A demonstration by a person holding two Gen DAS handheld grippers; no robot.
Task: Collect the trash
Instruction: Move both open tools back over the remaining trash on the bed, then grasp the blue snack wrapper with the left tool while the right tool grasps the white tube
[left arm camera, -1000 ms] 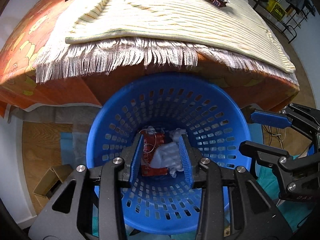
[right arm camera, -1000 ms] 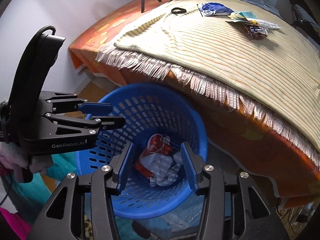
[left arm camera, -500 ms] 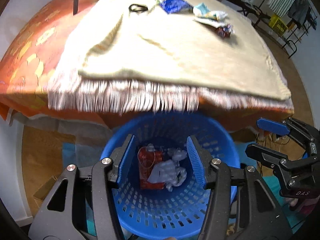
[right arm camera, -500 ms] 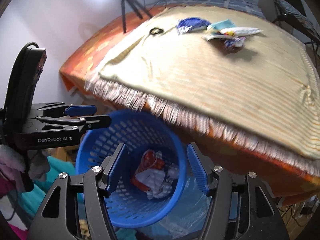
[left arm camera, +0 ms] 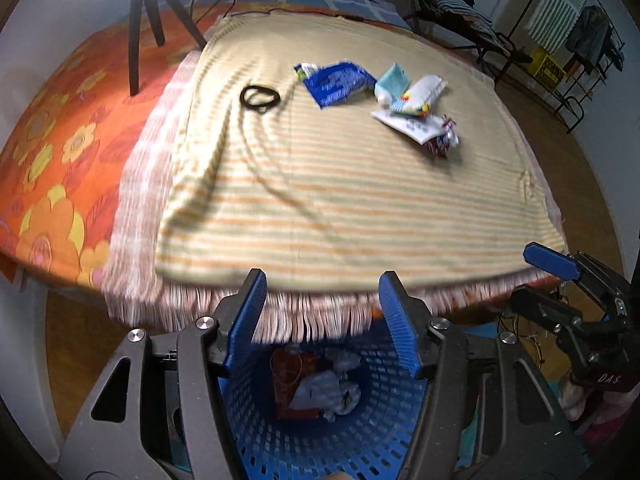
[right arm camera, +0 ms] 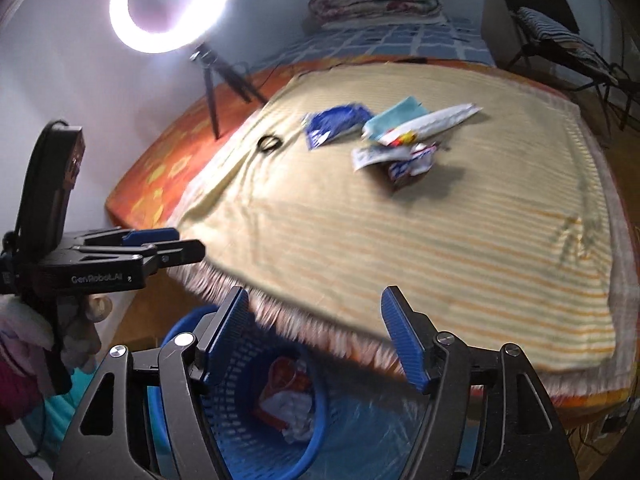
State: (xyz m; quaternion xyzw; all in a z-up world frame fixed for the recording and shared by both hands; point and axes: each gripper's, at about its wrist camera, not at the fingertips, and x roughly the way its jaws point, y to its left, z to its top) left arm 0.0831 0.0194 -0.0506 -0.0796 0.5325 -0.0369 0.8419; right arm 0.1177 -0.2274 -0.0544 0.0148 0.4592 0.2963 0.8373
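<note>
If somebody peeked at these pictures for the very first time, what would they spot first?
Probably the glowing ring light on its tripod at the far left side of the bed. Next, the little heap of wrappers on the striped blanket, beside a blue packet. Last, the blue basket on the floor at the bed's near edge, with trash already inside.

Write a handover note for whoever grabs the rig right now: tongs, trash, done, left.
Left tongs: open, empty, above the blue basket.
Right tongs: open, empty, beside them at the bed's edge.
Done: a red packet and crumpled white paper lie in the basket.
Left: on the striped blanket, a blue wrapper, a teal piece, a white tube-like pack, a flat white packet and a small crumpled wrapper. A black hair tie lies nearby.
</note>
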